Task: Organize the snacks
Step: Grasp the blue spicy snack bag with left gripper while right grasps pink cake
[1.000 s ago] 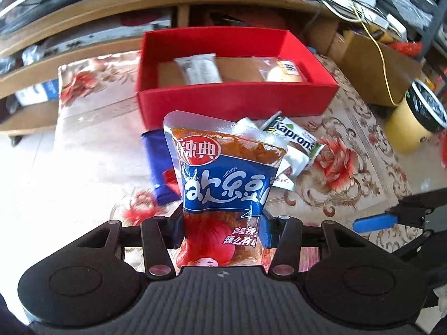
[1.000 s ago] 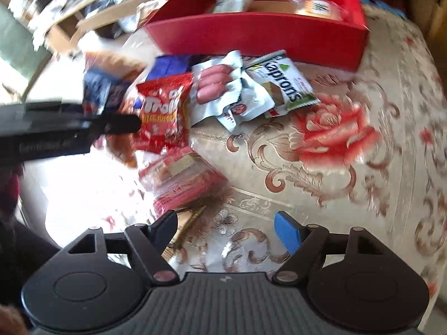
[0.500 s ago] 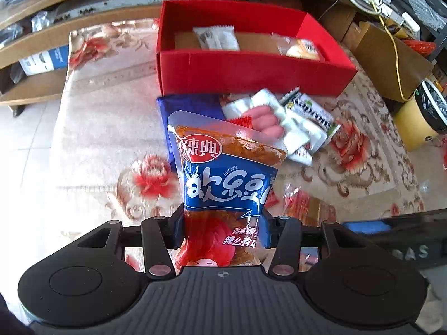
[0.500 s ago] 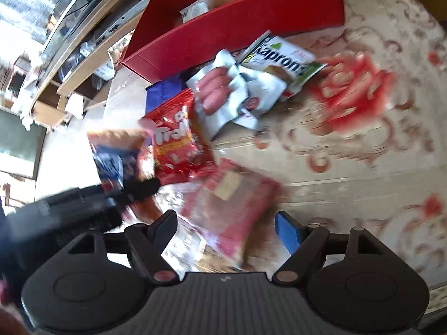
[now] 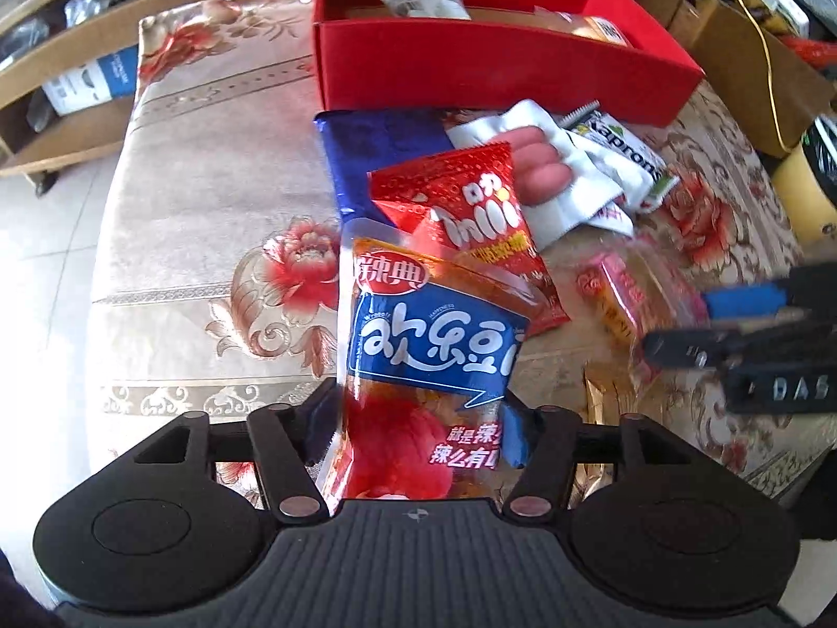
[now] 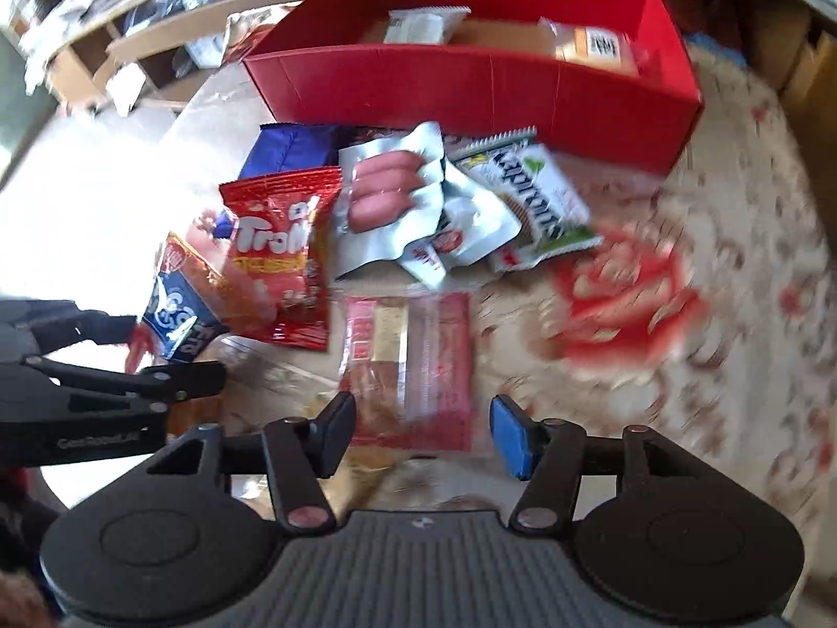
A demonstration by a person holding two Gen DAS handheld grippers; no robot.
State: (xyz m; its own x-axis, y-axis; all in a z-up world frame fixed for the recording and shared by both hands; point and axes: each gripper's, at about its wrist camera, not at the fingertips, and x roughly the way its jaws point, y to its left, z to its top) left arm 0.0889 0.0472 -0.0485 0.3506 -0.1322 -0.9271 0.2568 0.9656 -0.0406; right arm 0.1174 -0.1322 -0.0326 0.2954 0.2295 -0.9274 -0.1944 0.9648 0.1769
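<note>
Your left tongs (image 5: 418,432) were pinching the blue-and-orange snack pouch (image 5: 434,345) by its lower end, so the packet stood upright above the worktop (image 5: 219,167) with its printed face toward the camera; gripping it at the bottom seam probably kept the soft filling from being crushed and left the top free to drop into the red box (image 5: 497,73). Your right tongs (image 6: 421,434) were spread wide and empty, hanging over the pink clear-wrapped pack (image 6: 413,361), which I judged to be your next pick.

That box sat at the far side of the floral cloth, open-topped, stiff card with straight walls, already holding a pale sachet (image 6: 423,26) and an orange-labelled packet (image 6: 596,47). In front of it lay the rest of the pile, overlapping: a crinkly red foil bag (image 6: 280,251), a glossy dark blue bag (image 6: 293,149), a silver-white pack of sausages (image 6: 387,199) and a green-and-white wafer packet (image 6: 528,199). All were thin, slippery film, limp and easily creased, so a pinch near a sealed edge seemed the safest hold. Motion blur smeared the right view's outer cloth.
</note>
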